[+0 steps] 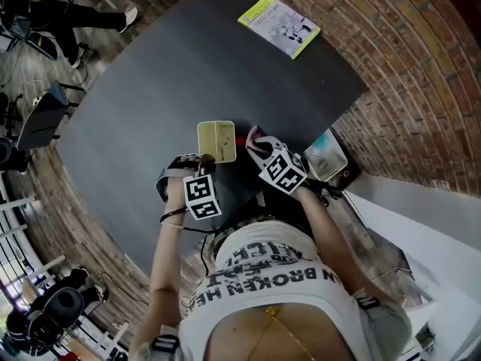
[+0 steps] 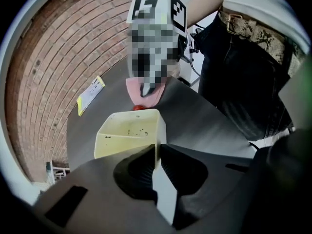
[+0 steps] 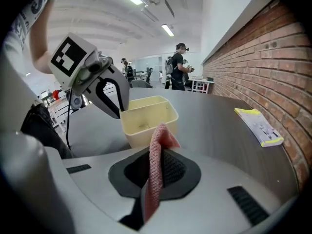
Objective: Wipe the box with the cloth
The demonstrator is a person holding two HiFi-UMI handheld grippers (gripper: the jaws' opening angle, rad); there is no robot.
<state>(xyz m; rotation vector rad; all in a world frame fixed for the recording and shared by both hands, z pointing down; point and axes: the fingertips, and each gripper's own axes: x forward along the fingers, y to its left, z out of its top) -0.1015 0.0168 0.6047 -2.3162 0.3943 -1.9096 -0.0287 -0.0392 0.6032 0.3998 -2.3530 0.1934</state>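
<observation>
Just beyond the left gripper [image 2: 157, 149] lies the box [image 2: 127, 134], its wall pinched.

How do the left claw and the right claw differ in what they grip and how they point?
The left claw is clamped on a wall of the pale yellow box; the right claw pinches the pink cloth. The left claw points down onto the box rim; the right claw faces the box from the side. Both are shut on something.
</observation>
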